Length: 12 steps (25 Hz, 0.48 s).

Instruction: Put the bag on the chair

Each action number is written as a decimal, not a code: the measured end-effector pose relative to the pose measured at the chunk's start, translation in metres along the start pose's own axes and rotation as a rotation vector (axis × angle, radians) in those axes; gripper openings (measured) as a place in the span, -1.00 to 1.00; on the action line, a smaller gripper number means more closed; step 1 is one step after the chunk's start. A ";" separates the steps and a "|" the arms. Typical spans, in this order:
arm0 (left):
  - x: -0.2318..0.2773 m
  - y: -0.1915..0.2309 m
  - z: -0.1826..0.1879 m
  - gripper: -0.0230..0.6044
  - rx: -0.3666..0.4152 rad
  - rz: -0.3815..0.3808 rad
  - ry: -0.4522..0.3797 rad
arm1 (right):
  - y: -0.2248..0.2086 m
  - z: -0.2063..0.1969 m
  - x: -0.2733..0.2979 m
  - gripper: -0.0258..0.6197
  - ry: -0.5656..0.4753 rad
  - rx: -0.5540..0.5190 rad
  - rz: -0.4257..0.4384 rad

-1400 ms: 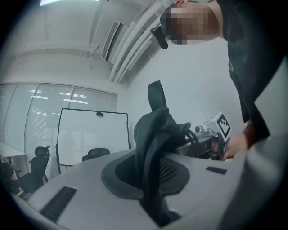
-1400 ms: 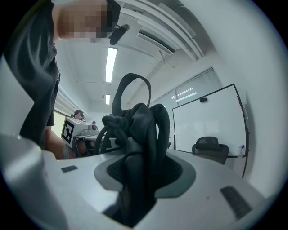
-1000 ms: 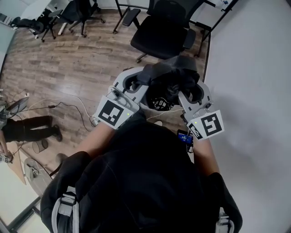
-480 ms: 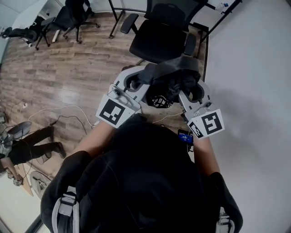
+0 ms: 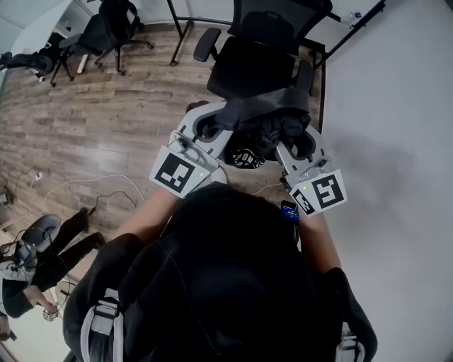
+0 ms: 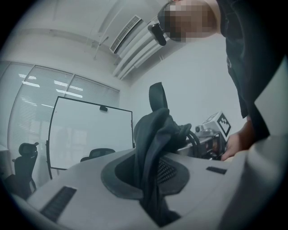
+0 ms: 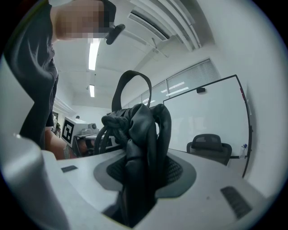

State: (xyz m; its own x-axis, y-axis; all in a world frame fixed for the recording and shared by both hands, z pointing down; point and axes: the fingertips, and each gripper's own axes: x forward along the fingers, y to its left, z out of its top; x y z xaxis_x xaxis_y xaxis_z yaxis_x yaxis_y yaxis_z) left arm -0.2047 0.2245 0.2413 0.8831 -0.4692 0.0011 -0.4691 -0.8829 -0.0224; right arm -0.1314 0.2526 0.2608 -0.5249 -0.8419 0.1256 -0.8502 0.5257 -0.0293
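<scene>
A black bag (image 5: 263, 121) hangs bunched between my two grippers, in the air just short of the front edge of a black office chair (image 5: 249, 65). In the head view my left gripper (image 5: 214, 124) holds the bag's left side and my right gripper (image 5: 297, 136) its right side. The left gripper view shows dark bag fabric (image 6: 155, 143) pinched between the left gripper's (image 6: 153, 182) jaws. Over in the right gripper view, a thick fold of the bag (image 7: 141, 143), with a strap loop above it, is clamped in the right gripper (image 7: 139, 184).
More office chairs (image 5: 106, 21) stand at the far left on the wood floor. A cable (image 5: 95, 192) lies on the floor, and a person (image 5: 35, 265) crouches at the lower left. A white wall (image 5: 396, 141) runs along the right; black frame legs (image 5: 318, 56) flank the chair.
The chair has come closer to the bag, both grippers keeping their hold. The person on the left has slid down toward the lower left corner of the view.
</scene>
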 end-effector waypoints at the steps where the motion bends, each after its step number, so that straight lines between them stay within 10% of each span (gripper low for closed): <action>1: -0.001 0.006 -0.001 -0.79 -0.005 0.000 -0.002 | 0.002 -0.001 0.006 -0.45 0.002 -0.004 -0.005; 12: -0.011 0.038 0.001 -0.79 0.001 0.011 -0.015 | 0.012 0.004 0.036 -0.45 -0.003 0.001 -0.021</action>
State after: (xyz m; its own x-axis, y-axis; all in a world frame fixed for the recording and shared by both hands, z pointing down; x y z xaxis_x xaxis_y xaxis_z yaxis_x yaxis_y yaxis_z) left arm -0.2321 0.1961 0.2397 0.8781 -0.4783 -0.0139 -0.4785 -0.8778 -0.0230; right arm -0.1602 0.2281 0.2611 -0.5070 -0.8531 0.1228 -0.8611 0.5078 -0.0278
